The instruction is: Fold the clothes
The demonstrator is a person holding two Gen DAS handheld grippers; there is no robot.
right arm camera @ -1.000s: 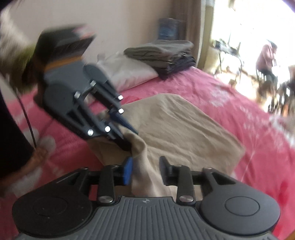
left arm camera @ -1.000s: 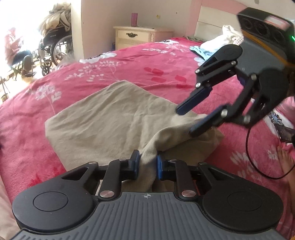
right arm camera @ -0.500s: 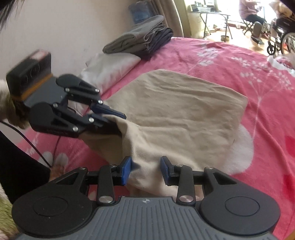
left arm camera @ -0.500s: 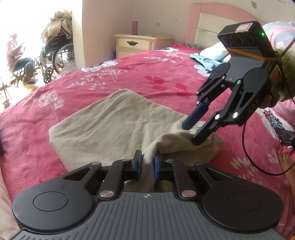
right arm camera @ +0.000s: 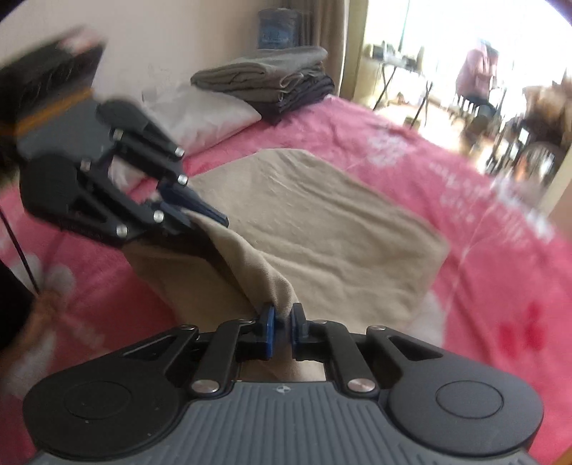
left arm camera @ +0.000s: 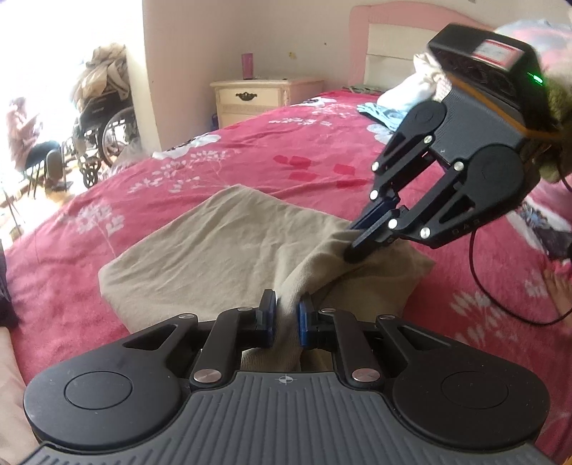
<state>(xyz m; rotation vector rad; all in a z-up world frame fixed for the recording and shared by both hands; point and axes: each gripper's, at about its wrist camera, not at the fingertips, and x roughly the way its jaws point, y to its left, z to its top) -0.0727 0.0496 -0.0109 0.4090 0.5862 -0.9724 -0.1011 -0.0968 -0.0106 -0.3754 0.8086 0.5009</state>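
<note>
Beige garment (left arm camera: pixel 221 246) lies folded flat on the red floral bedspread (left arm camera: pixel 286 157), near edge pulled up off the bed. Left wrist view: left claw (left arm camera: pixel 287 322) at bottom centre, blue pads clamped on a bunched ridge of that near edge, pointing down at the bed. Right claw (left arm camera: pixel 361 238) comes in from upper right, tilted down-left, tips pinched together on the same raised edge further right; its jaws are closing with cloth between them. Cloth sags in a ridge between the two grip points. Right unit body has a label on top, blurred, unreadable; embossed letters on its side plate too small to read; green LED (left arm camera: pixel 535 79) lit. Black cable (left arm camera: pixel 500 304) loops from it over the bedspread. Background: cream nightstand (left arm camera: pixel 257 94) with a purple cup (left arm camera: pixel 247 66), pink headboard (left arm camera: pixel 393 32), wheelchair (left arm camera: pixel 103 128) piled with cloth, seated person (left arm camera: pixel 28 139) in bright light. Right wrist view, motion-blurred: right claw (right arm camera: pixel 282 322) at bottom centre, pads tight on a narrow fold of the beige garment (right arm camera: pixel 321 221). Left claw (right arm camera: pixel 200 214) enters from the left, angled down-right, tips closed on the garment's lifted edge. Stack of folded grey and dark clothes (right arm camera: pixel 279 82) sits on a white pillow (right arm camera: pixel 200 114) by the wall; blue container (right arm camera: pixel 279 28) behind it carries print, illegible.
</note>
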